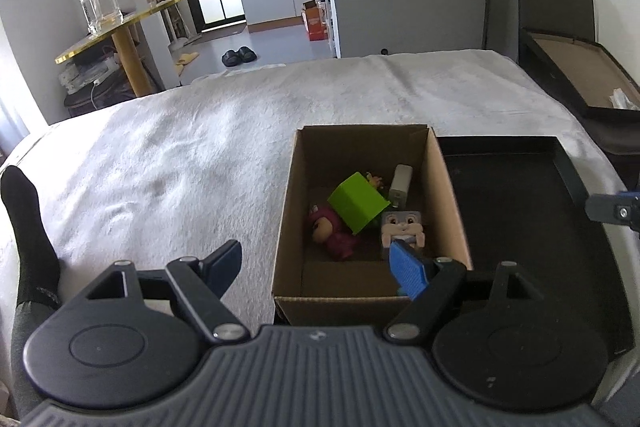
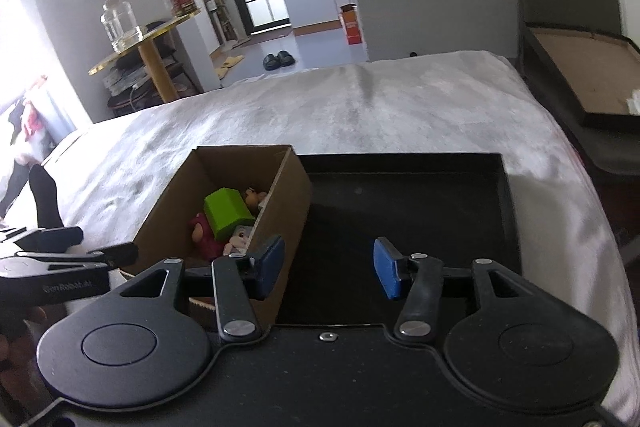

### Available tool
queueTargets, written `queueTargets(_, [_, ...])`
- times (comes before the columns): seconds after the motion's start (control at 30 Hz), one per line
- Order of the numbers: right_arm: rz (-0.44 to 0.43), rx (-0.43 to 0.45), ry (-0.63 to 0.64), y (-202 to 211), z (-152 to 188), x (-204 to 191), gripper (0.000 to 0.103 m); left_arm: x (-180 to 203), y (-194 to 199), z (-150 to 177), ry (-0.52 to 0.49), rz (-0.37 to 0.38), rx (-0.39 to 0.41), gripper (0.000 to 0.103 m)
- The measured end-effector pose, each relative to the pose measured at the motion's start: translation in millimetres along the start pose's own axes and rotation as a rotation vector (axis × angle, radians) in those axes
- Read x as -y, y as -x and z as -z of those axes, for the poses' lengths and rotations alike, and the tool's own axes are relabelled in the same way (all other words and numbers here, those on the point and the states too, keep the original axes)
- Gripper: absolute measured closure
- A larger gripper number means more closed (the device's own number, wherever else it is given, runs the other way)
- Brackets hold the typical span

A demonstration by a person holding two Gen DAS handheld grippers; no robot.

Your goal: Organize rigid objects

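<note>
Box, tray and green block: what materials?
Box: brown corrugated cardboard, matte; fluted cut edge shows at its near corner. Tray: black, dull sheen, thin upright rim; plastic or coated metal, cannot tell. Green block: probably plastic; flat, even-coloured faces and crisp edges.

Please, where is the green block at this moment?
In both wrist views the green block lies tilted inside the cardboard box, between the pink toy and the white charger.

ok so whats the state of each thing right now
cardboard box: open, toys inside
green block: in box, tilted
black tray: bare, touching box
left gripper: open, holding nothing
right gripper: open, holding nothing
</note>
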State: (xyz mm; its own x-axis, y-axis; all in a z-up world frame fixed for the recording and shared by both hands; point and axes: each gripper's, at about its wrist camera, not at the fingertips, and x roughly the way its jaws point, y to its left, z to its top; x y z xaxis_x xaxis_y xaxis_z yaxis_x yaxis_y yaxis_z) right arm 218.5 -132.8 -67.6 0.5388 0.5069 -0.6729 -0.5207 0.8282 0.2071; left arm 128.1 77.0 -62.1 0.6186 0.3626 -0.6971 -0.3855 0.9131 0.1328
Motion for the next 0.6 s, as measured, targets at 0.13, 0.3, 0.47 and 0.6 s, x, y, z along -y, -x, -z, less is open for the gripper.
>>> queueTargets(0.13, [0.04,-0.003,-0.057,13,7,12,0.046,5,11,0,-0.011,0.038,0.003,0.023])
queueTargets(0.3, [0.1,0.004,-0.104,29,16,23,0.036,13,23,3,-0.037,0.075,0.011,0.023])
queueTargets(0.47, [0.141,0.025,-0.107,46,24,18,0.022,15,35,7,-0.036,0.113,0.014,0.023])
queueTargets(0.6, [0.181,0.028,-0.112,57,26,15,0.015,12,48,8,-0.031,0.133,0.021,0.015])
